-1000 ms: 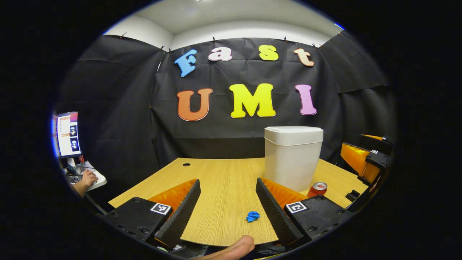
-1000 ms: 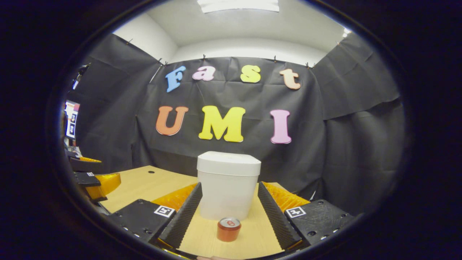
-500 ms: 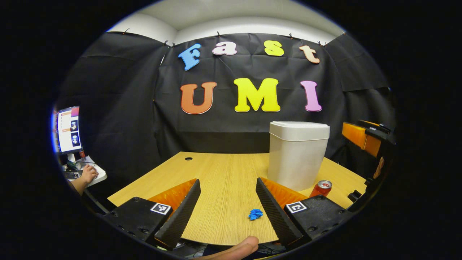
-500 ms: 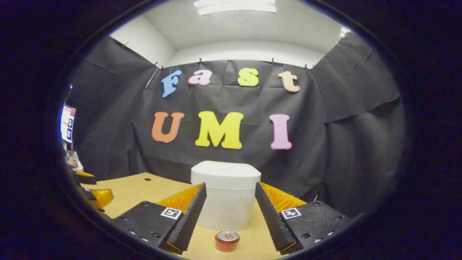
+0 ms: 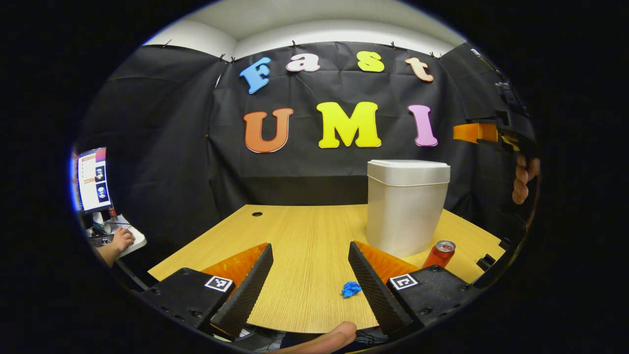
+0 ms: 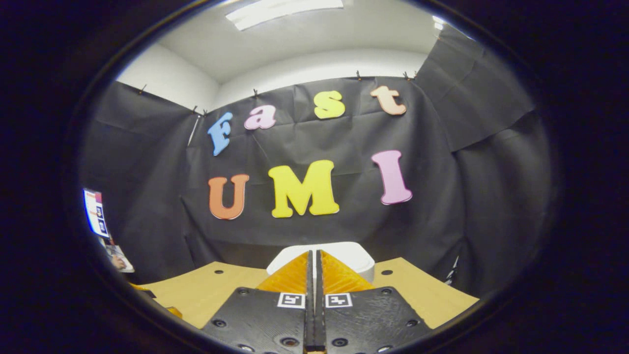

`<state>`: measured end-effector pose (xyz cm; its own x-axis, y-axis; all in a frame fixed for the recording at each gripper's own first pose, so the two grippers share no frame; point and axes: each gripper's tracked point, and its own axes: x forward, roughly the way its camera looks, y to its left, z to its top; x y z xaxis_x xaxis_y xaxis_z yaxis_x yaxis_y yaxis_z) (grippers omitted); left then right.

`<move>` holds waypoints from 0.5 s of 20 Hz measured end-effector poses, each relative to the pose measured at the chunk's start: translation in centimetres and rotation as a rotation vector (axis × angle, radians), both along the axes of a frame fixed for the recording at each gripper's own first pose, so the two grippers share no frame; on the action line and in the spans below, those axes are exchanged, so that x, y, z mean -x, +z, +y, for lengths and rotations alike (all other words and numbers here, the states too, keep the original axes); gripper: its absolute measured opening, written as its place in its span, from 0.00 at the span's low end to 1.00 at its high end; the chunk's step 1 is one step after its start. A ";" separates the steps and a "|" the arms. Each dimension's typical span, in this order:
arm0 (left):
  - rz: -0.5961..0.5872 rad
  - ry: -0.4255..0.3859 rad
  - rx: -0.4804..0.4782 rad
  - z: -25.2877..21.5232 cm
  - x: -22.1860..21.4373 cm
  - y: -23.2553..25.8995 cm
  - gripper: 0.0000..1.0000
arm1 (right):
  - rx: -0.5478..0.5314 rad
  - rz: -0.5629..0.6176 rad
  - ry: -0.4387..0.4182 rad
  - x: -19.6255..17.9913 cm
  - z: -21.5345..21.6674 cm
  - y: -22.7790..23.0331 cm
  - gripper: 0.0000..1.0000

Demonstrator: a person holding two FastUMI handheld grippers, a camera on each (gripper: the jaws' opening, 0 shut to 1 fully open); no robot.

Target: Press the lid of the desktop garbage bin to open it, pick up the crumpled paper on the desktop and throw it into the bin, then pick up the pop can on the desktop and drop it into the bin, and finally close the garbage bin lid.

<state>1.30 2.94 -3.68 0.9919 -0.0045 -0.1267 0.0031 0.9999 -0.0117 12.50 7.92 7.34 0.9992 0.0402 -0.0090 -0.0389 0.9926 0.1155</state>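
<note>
The white bin (image 5: 405,211) stands on the right half of the wooden table (image 5: 295,231) with its lid (image 5: 409,170) down. A red pop can (image 5: 440,253) stands upright just in front of the bin, to its right. The blue crumpled paper (image 5: 351,289) lies near the table's front edge, close to the inner side of the right finger (image 5: 373,287) of my left gripper (image 5: 309,247), which is open and holds nothing. My right gripper (image 5: 479,132) hangs higher than the lid, off to its right. In the right gripper view my right gripper (image 6: 313,253) is shut with nothing between its fingers, and the lid (image 6: 351,254) lies just beyond its tips.
A monitor (image 5: 92,179) and a person's hand (image 5: 119,242) on a keyboard sit beyond the table's left edge. A cable hole (image 5: 256,214) marks the far left of the table. A hand (image 5: 523,177) holds the right gripper. A thumb (image 5: 329,339) shows at the bottom.
My right gripper has risen from table height to above the bin lid and its fingers have gone from open to shut. The left gripper has hardly moved.
</note>
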 end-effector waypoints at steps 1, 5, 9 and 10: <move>0.000 0.000 0.002 0.1 -0.1 0.0 1.00 | 0.015 0.021 -0.008 -1.2 -0.4 0.0 0.00; 0.013 0.015 0.020 0.9 -0.4 -0.4 0.99 | 0.083 0.096 0.026 -4.7 1.2 -0.9 0.00; 0.023 0.028 -0.002 1.8 -0.7 -0.6 1.00 | 0.166 0.139 0.058 -6.2 3.0 -2.7 0.00; 0.017 0.030 -0.004 2.1 -0.6 -0.5 1.00 | 0.166 0.152 0.055 -6.6 2.9 -3.0 0.00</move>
